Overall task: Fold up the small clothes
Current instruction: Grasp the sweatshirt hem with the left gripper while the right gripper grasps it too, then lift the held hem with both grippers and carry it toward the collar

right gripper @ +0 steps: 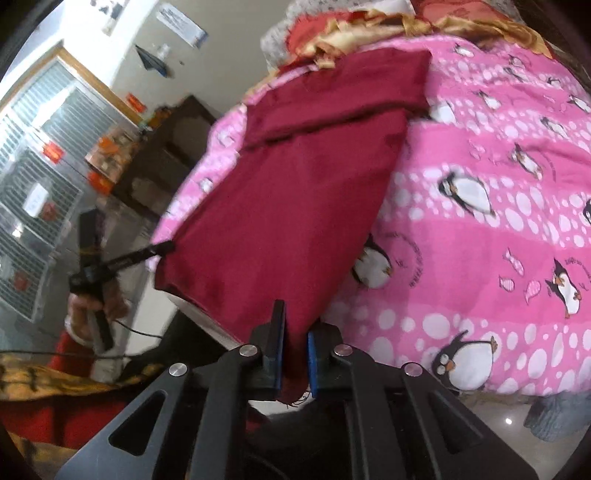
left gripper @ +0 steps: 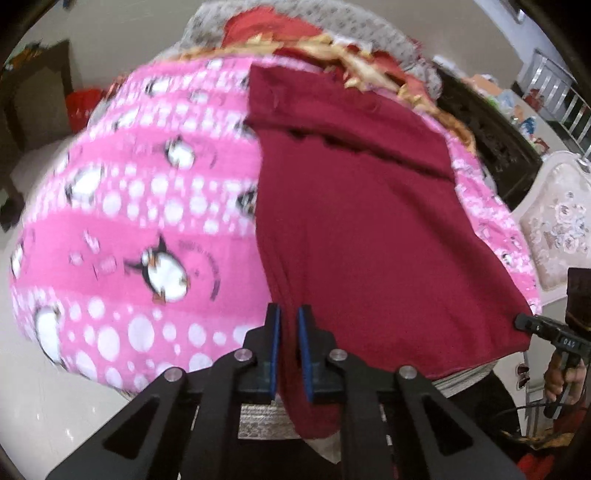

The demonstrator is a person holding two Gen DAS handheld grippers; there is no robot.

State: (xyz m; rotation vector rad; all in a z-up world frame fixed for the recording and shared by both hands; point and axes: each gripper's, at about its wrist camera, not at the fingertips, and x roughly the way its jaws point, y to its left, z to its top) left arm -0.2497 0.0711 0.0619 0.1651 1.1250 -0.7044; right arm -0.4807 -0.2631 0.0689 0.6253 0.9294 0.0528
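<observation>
A dark red garment [left gripper: 362, 229] lies spread on a pink penguin-print blanket [left gripper: 129, 206], its far part folded over. My left gripper [left gripper: 289, 325] is shut on the garment's near left corner, with cloth hanging down between the blue pads. In the right wrist view my right gripper [right gripper: 295, 328] is shut on the other near corner of the garment [right gripper: 295, 192]. Each gripper shows in the other's view: the right one [left gripper: 524, 321] at the garment's right corner, the left one [right gripper: 166, 248] at its left corner.
The blanket [right gripper: 480, 221] covers a raised surface with red and gold cloth [left gripper: 295, 33] heaped at its far end. A dark cabinet [right gripper: 166, 147] and a white patterned chair [left gripper: 561, 221] stand beside it. Shiny tiled floor [left gripper: 48, 398] lies below.
</observation>
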